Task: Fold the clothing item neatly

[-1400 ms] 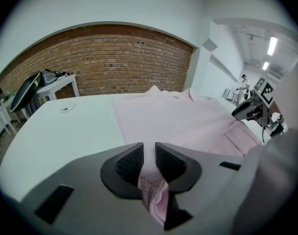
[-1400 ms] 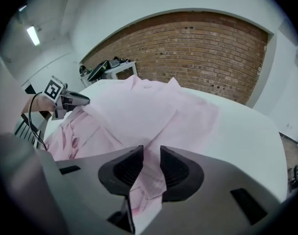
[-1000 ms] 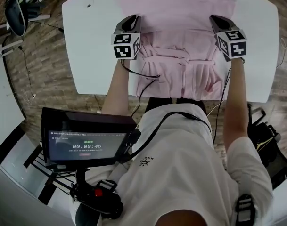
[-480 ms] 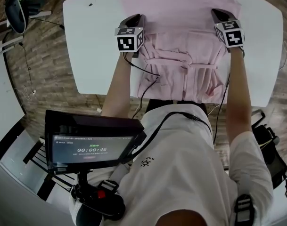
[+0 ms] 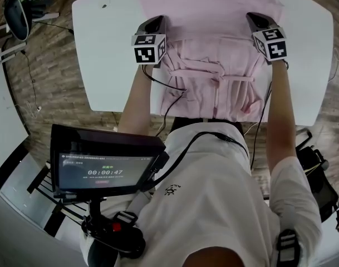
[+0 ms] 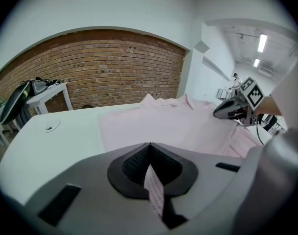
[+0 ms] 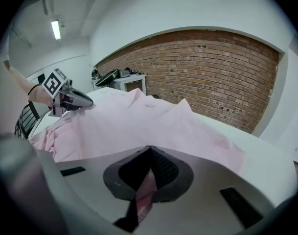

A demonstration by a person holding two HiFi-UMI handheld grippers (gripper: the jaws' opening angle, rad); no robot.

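A pale pink garment [image 5: 211,49] lies spread on the white table [image 5: 108,54], its near end bunched and hanging over the front edge. My left gripper [image 5: 158,22] grips the garment's left side; its jaws have just been closing and a strip of pink cloth [image 6: 155,192] is pinched between them. My right gripper [image 5: 252,20] is shut on the garment's right side, with pink cloth [image 7: 144,195] caught between its jaws. In the left gripper view the right gripper [image 6: 229,109] rests on the cloth; the right gripper view shows the left gripper [image 7: 73,99] likewise.
A monitor [image 5: 102,168] on a rig hangs in front of the person's body below the table. Cables [image 5: 169,93] trail from the grippers across the cloth. A side table with a bag [image 6: 36,89] stands by the brick wall. A small round fitting [image 5: 105,5] sits in the table's far left.
The left gripper's jaws have closed onto the cloth at the garment's left side. Both grippers have stayed almost in place; the cloth between them looks slightly more gathered.
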